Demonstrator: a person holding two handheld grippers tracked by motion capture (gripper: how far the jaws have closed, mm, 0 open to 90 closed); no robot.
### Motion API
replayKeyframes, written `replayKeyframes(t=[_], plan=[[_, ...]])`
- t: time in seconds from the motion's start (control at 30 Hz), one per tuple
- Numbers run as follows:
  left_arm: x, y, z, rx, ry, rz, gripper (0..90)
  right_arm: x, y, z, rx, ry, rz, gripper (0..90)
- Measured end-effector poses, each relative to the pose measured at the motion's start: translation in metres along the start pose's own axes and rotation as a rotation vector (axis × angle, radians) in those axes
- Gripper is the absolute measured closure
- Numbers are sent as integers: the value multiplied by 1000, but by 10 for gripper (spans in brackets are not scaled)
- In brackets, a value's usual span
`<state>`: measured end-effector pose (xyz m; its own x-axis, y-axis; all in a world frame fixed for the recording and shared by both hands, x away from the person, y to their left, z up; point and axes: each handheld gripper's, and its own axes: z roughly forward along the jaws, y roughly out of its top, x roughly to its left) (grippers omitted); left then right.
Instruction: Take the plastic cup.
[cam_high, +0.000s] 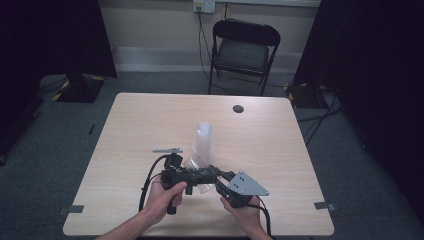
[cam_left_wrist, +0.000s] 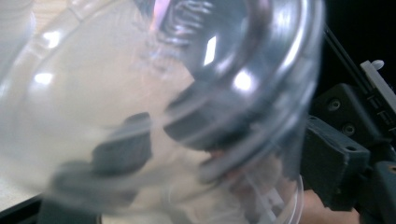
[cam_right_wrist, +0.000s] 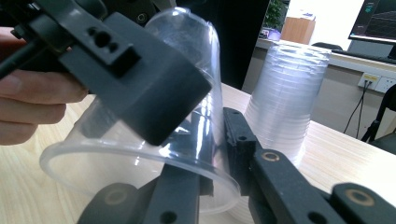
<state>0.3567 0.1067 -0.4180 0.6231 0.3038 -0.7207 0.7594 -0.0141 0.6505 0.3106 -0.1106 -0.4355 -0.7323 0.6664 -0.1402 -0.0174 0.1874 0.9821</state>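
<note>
While both hands meet low over the near edge of the pale wooden table (cam_high: 150, 120), a single clear plastic cup (cam_right_wrist: 140, 154) lies tilted on its side between the two sets of black fingers. In the right gripper view, the right gripper (cam_right_wrist: 215, 177) has one finger inside the cup's mouth and the other outside its wall, pinching the thin rim between them; these fingers are closed on the cup. From the upper left of that view the left gripper (cam_right_wrist: 140, 88) reaches across, one broad black finger (cam_right_wrist: 154, 102) lying against the outside of the cup's wall. Its fingers stand parted; they are not clamped on the cup, though the cup sits between them.

Seen through the left gripper view, the same cup (cam_left_wrist: 154, 107) presses close, blurred and glassy, with dark finger shapes showing through its wall and the right gripper's black body (cam_left_wrist: 345, 158) just beyond its rim at the right.

Just behind the right fingers stands a stack of clear plastic cups (cam_right_wrist: 285, 107), mouths down on the table, near the held cup but apart from it. From the high view the stack (cam_high: 203, 142) rises just beyond both grippers, the left gripper (cam_high: 200, 176) and the right gripper (cam_high: 220, 180) almost touching below it. A small grey flat strip (cam_high: 167, 150) lies on the table just beyond the left hand (cam_high: 167, 192).
</note>
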Motion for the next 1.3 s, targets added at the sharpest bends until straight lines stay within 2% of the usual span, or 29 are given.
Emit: replayKeyframes(t=[0.4, 0.53, 0.6, 0.8, 0.93, 1.13, 1.17, 1.2, 1.3], plan=[[2, 0, -2, -4, -10, -5, 184, -3, 1, -2, 25, 4, 11, 880], [2, 1, -3, -9, -17, -2, 186, -6, 1, -4, 32, -11, 24, 886], [3, 0, -4, -8, -28, 21, 189, -7, 1, -4, 28, -12, 20, 886], [2, 0, -5, -14, -32, 27, 180, -11, 3, -7, 32, -13, 34, 891], [3, 1, -6, -8, -13, 52, 183, -17, 3, -10, 29, -32, 44, 893], [2, 0, -8, -10, 20, 110, 192, -20, 2, -11, 42, -48, 55, 893], [1, 0, -9, -9, 28, 125, 198, -21, 2, -11, 43, -48, 60, 893], [1, 0, -9, -4, 55, 163, 198, -22, 2, -11, 47, -54, 58, 893], [-1, 0, -12, -8, 88, 217, 200, -24, 3, -12, 56, -67, 69, 897]])
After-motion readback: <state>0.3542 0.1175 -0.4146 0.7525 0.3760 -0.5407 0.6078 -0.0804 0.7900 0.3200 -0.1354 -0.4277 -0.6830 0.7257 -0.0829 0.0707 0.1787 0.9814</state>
